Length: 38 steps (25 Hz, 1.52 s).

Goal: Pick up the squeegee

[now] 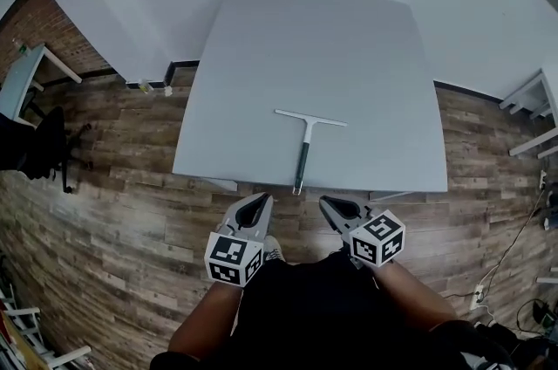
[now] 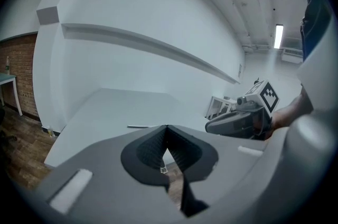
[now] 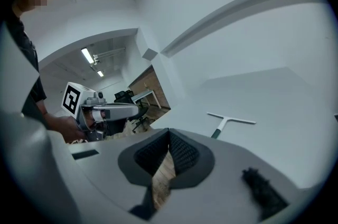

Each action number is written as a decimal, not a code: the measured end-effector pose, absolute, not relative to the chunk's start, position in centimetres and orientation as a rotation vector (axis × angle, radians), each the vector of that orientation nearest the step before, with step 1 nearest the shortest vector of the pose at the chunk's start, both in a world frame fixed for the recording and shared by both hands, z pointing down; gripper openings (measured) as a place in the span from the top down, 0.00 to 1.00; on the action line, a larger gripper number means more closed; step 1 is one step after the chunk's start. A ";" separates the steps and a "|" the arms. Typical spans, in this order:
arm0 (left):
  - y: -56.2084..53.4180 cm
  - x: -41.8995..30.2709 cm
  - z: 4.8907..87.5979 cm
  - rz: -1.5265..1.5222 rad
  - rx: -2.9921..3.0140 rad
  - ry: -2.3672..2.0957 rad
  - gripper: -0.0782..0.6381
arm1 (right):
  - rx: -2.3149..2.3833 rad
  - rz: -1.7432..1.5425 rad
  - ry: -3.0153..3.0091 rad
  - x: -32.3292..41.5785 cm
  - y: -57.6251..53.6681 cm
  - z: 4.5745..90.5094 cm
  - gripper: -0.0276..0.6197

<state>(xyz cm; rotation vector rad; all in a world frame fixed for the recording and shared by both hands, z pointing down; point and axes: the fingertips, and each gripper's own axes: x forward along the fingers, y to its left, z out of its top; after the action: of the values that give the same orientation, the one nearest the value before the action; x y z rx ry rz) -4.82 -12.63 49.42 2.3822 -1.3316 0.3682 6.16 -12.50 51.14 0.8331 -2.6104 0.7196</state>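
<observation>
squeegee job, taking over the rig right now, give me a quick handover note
Left gripper: shut, empty, short of the table's near edge.
Right gripper: shut, empty, beside the left one, also short of the edge.
Squeegee: flat on the grey table, blade away from the person, handle end at the near edge, between the two grippers.
Done: nothing; squeegee untouched.
Left: open one gripper, probably the right, close on the handle, lift.
</observation>
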 end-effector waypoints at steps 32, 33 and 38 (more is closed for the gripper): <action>-15.7 -11.8 54.1 0.410 2.390 -1.189 0.88 | 1.101 0.735 -2.332 2.9 -20.4 58.4 0.95; -15.9 -11.8 54.2 0.413 2.384 -1.196 0.88 | 1.104 0.746 -2.321 3.0 -21.2 59.0 0.95; -16.7 -11.4 55.3 0.421 2.345 -1.218 0.88 | 1.141 0.820 -2.274 4.0 -24.9 61.7 0.95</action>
<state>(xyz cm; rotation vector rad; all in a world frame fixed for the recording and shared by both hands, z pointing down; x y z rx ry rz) -11.37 -16.70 55.26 2.3449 -1.2184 0.4208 4.00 -24.88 61.74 1.1410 -2.2743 0.8196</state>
